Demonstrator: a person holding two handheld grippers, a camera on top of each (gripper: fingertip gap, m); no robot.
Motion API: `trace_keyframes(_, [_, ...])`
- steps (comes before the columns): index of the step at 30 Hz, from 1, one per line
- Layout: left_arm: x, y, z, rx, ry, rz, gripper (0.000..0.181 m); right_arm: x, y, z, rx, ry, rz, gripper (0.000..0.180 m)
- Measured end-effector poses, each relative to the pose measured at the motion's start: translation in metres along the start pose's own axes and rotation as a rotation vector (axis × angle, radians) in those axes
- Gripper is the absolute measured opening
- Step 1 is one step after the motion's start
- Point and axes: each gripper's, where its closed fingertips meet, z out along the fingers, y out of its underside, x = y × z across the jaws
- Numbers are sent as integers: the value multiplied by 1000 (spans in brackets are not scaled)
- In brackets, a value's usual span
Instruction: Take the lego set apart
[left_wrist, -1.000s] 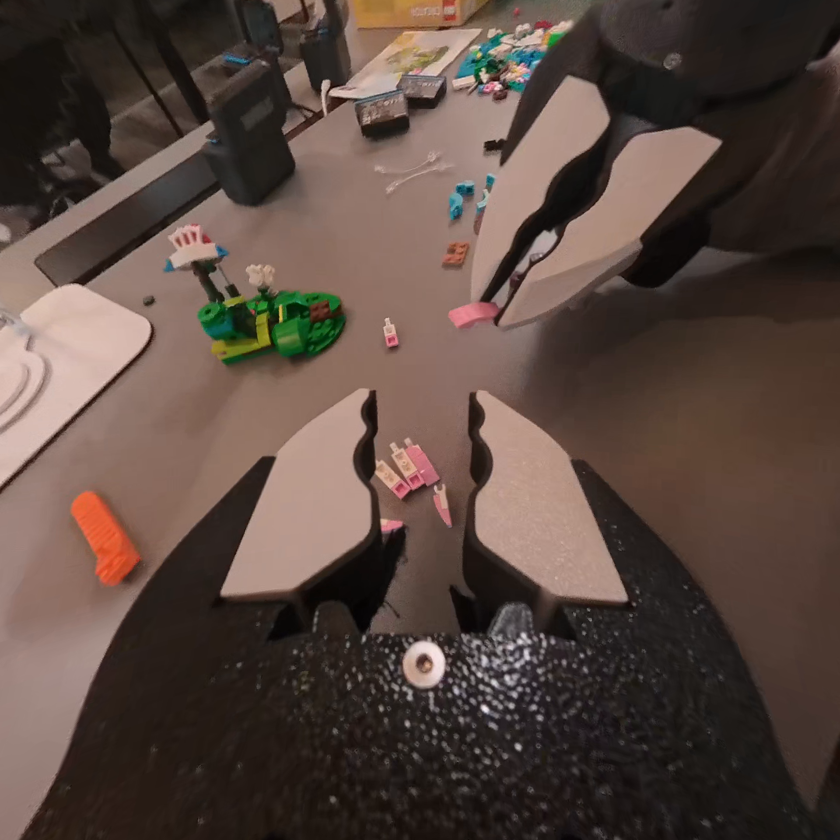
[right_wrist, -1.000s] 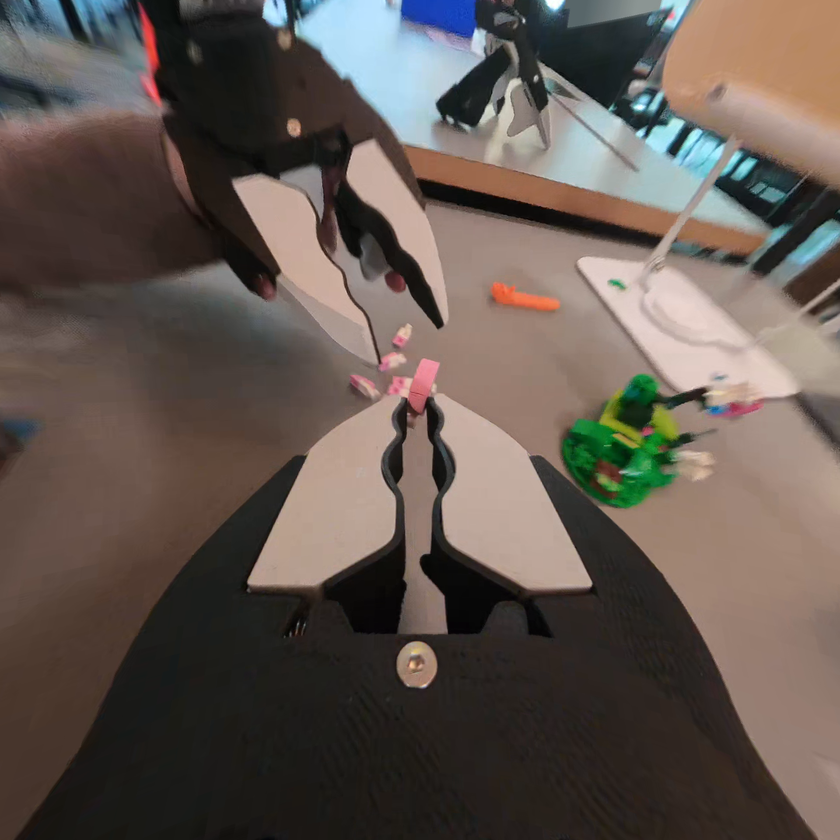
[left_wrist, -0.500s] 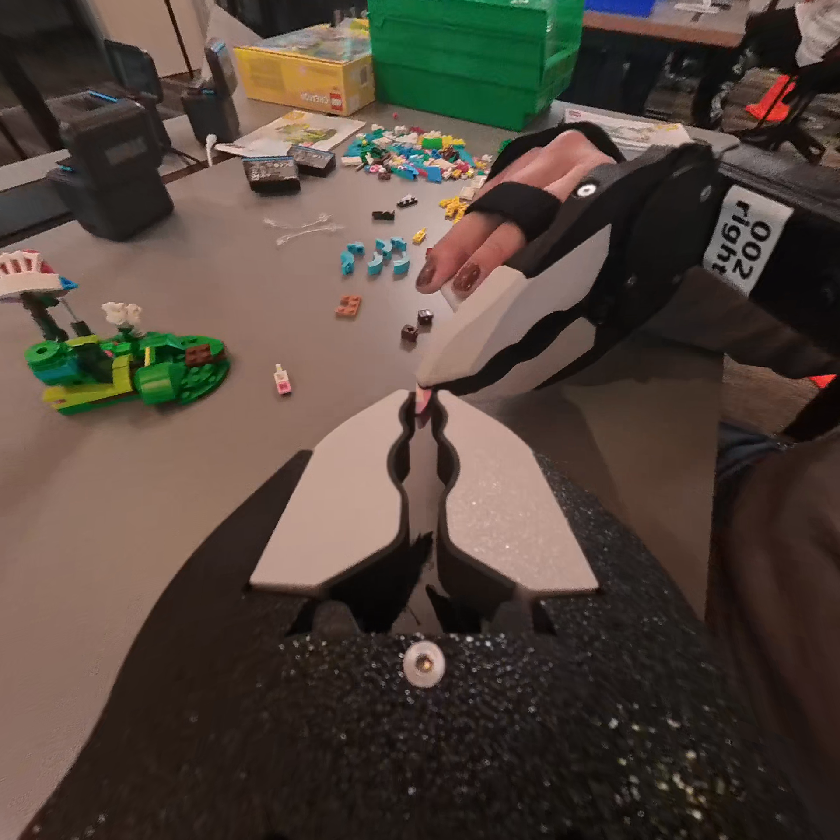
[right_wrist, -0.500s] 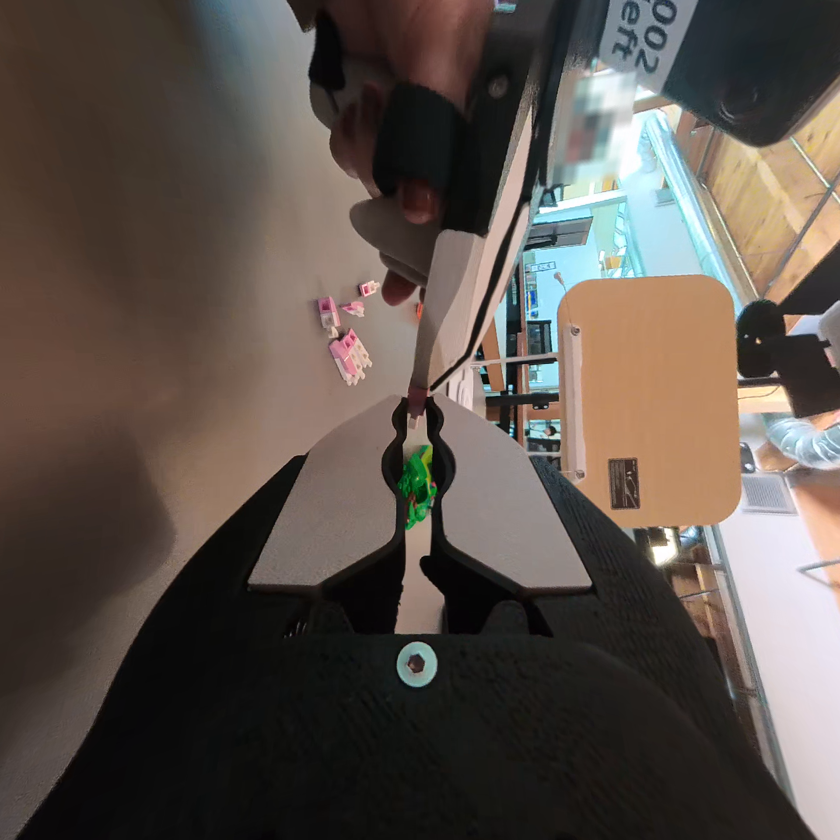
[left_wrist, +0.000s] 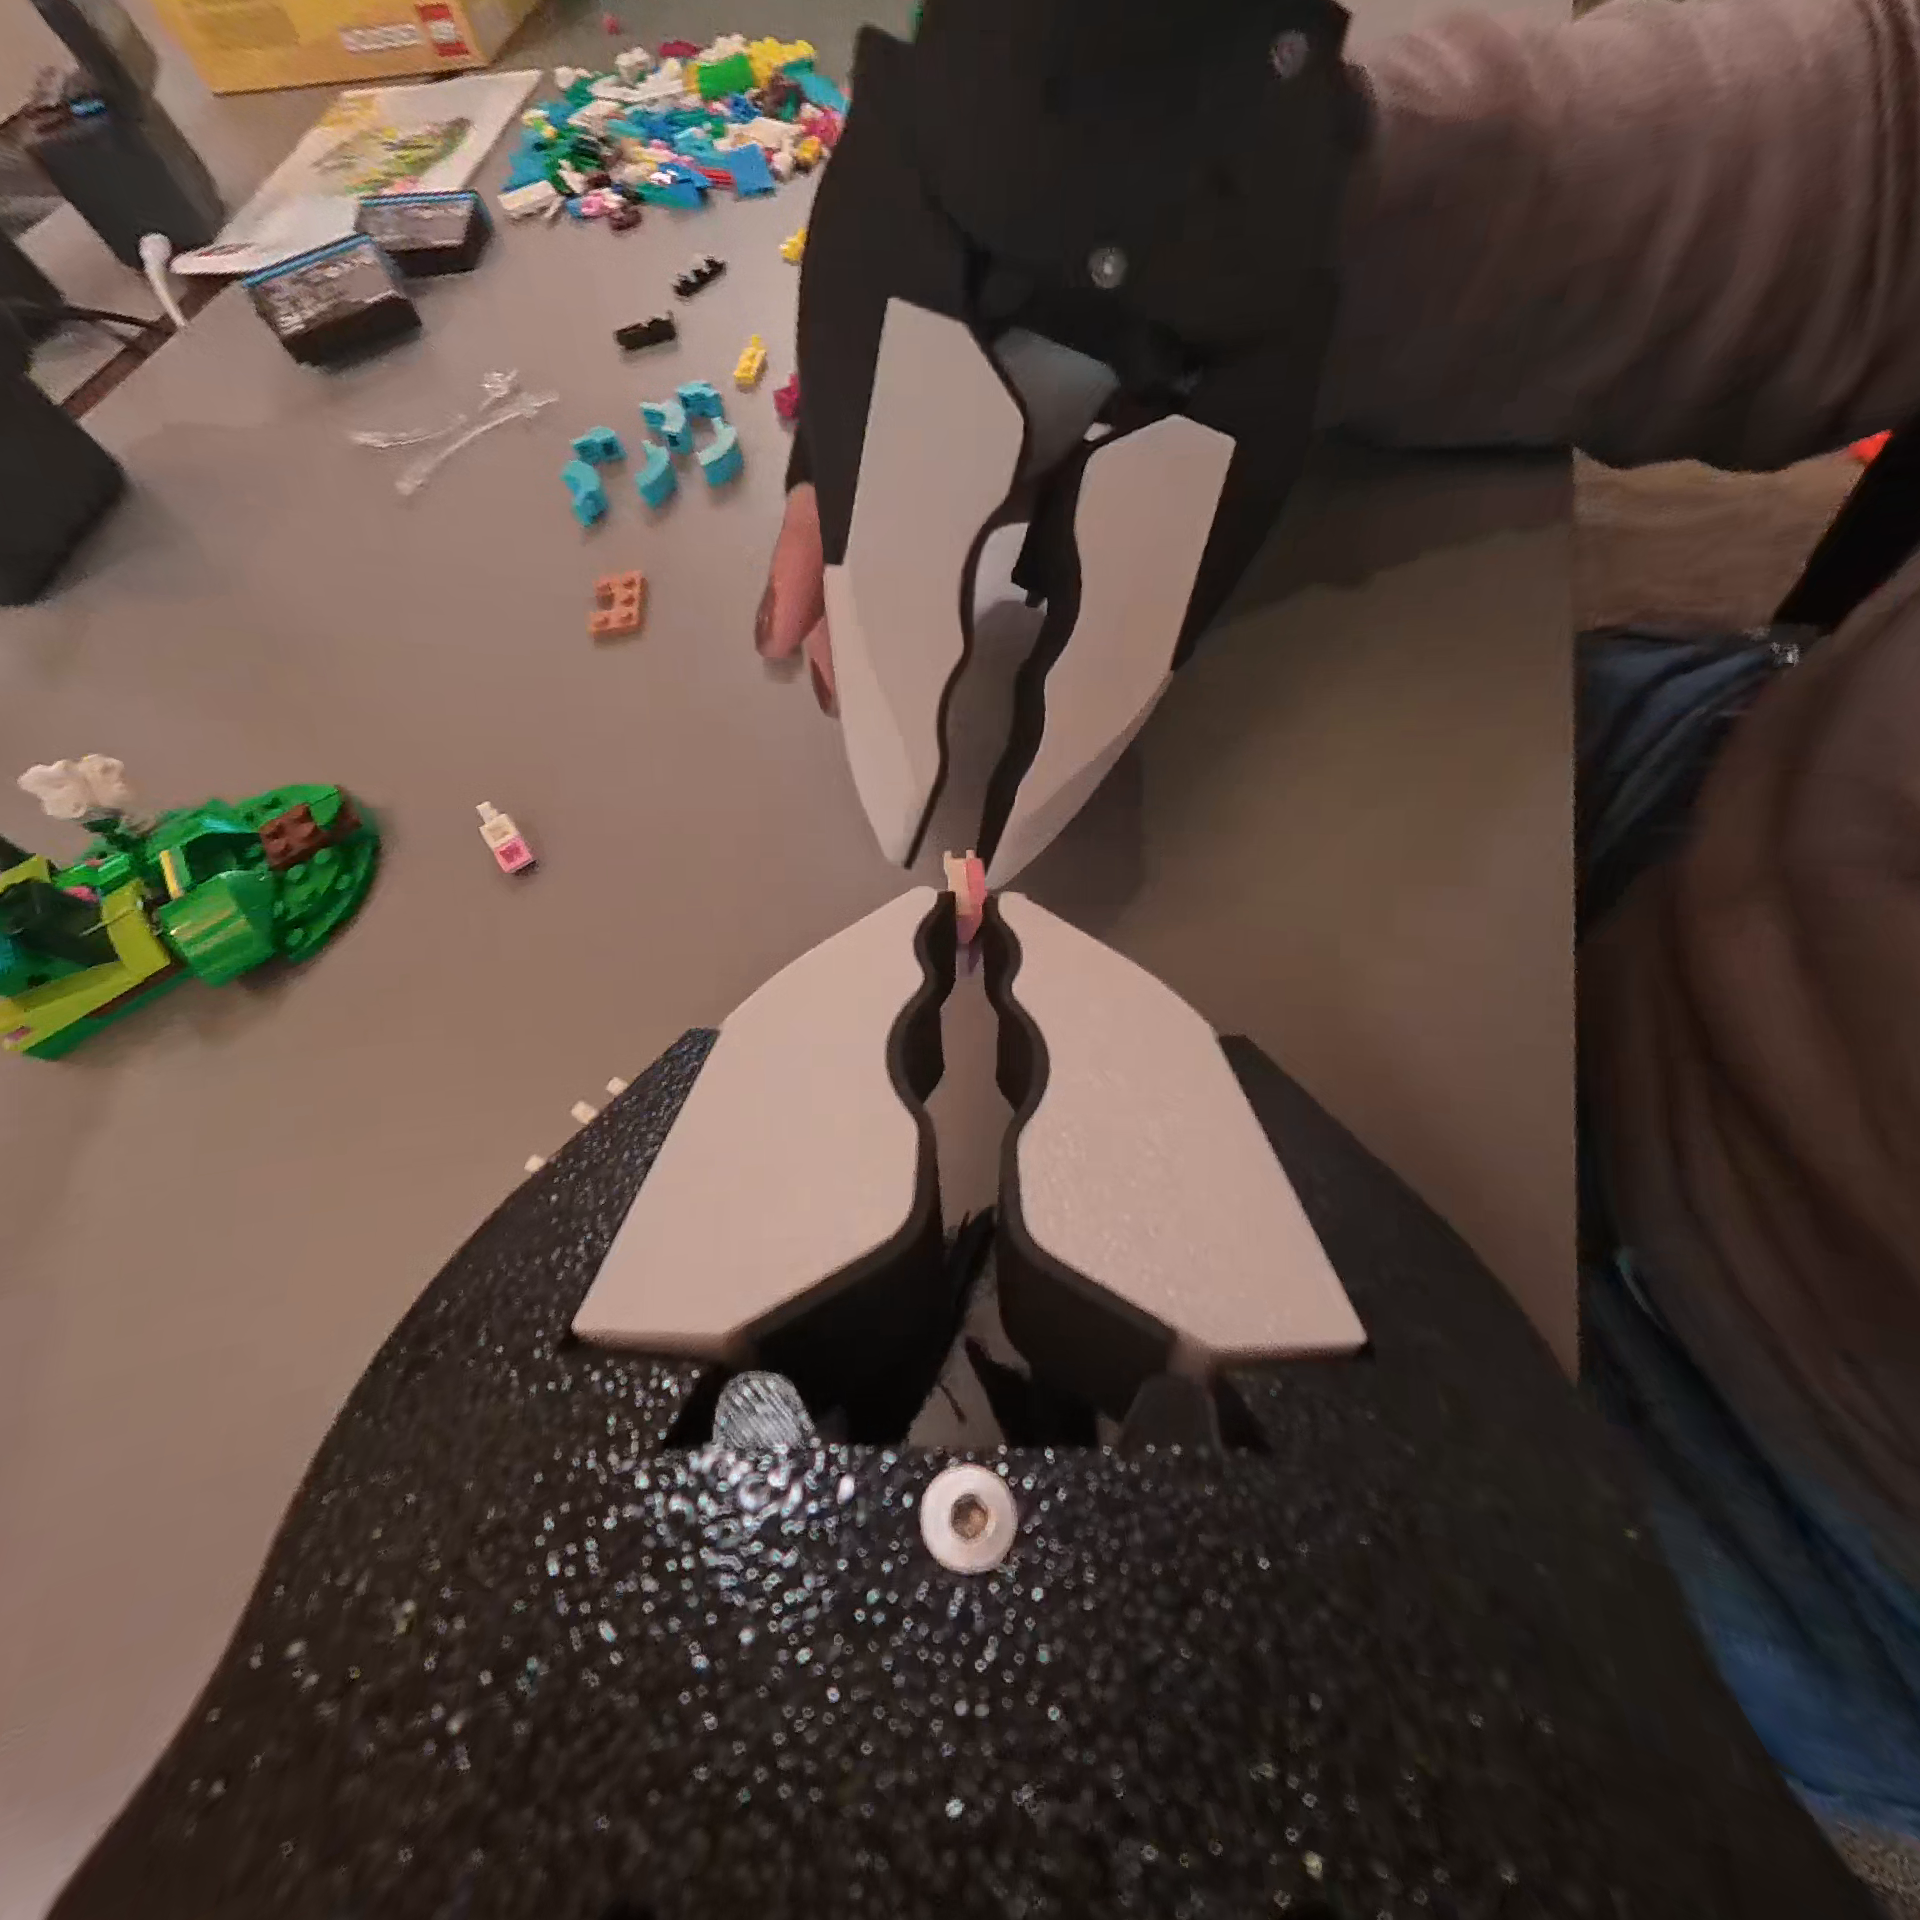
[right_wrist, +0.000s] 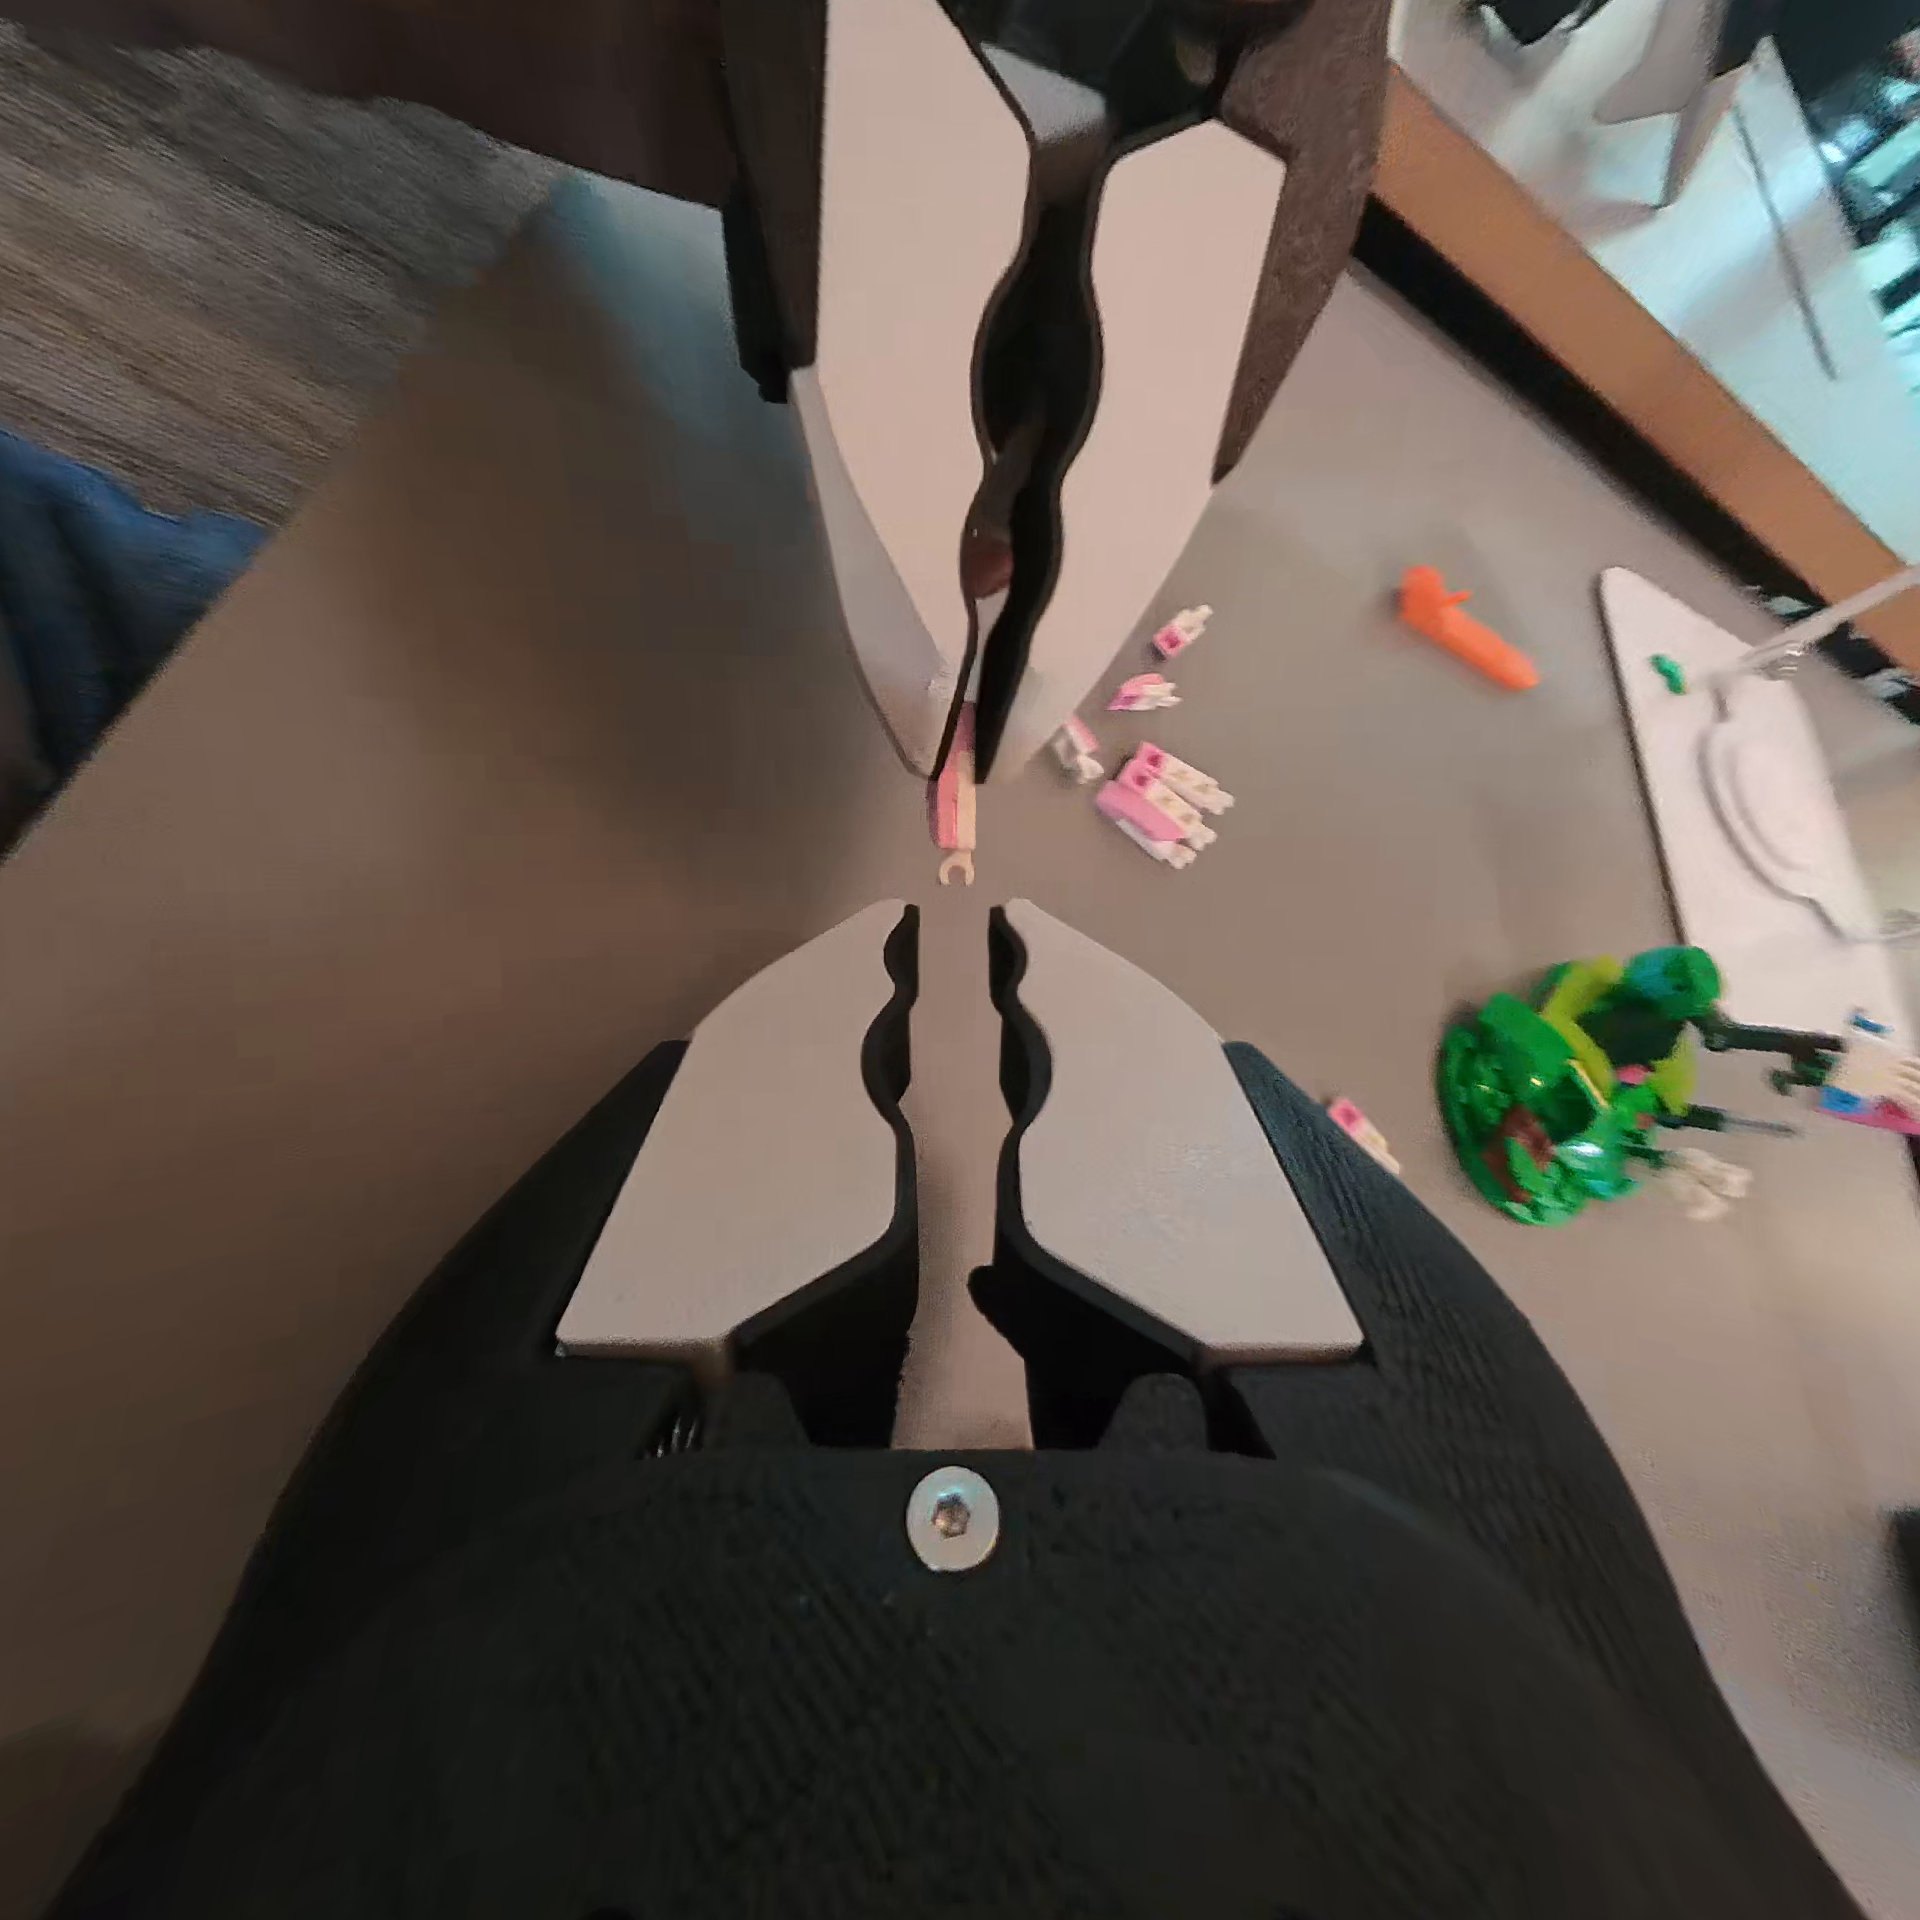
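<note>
The left claw (left_wrist: 968, 906) is clenched on a small pink and cream lego piece (right_wrist: 958, 798), which sticks out from between its tips above the grey surface (left_wrist: 312, 1195). Facing it tip to tip, the right claw (right_wrist: 954, 912) has let go: its fingers stand a little apart with nothing between them, just short of the cream clip end of the piece. Beside the left claw, on the surface, lies a loose cluster of pink and white pieces (right_wrist: 1162, 800), with a single pink and white piece (left_wrist: 506, 840) lying apart. Farther out sits the green lego build (left_wrist: 177, 914), a rounded leafy base with a brown brick on top and white flowers at one end. An orange tool (right_wrist: 1465, 629) lies near a white lamp base (right_wrist: 1745, 831). Beyond the right claw are a tan plate (left_wrist: 618, 605), several turquoise curved pieces (left_wrist: 655, 457), clear stems (left_wrist: 457, 436) and two black boxes (left_wrist: 332, 291). At the far end lies a mixed pile of coloured bricks (left_wrist: 675, 135), with a booklet (left_wrist: 405, 135) and a yellow box (left_wrist: 343, 36) beside it.
</note>
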Motion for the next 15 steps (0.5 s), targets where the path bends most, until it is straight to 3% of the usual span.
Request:
trace_keyframes(1, [2, 2, 1, -15, 6, 15, 4, -4, -2, 0, 10, -27, 7, 7])
trace_keyframes(11, [20, 2, -1, 11, 110, 74, 4, -20, -9, 2, 43, -119, 25, 12])
trace_keyframes(15, [18, -1, -2, 27, 95, 67, 5, -20, -10, 1, 38, -118, 9, 3])
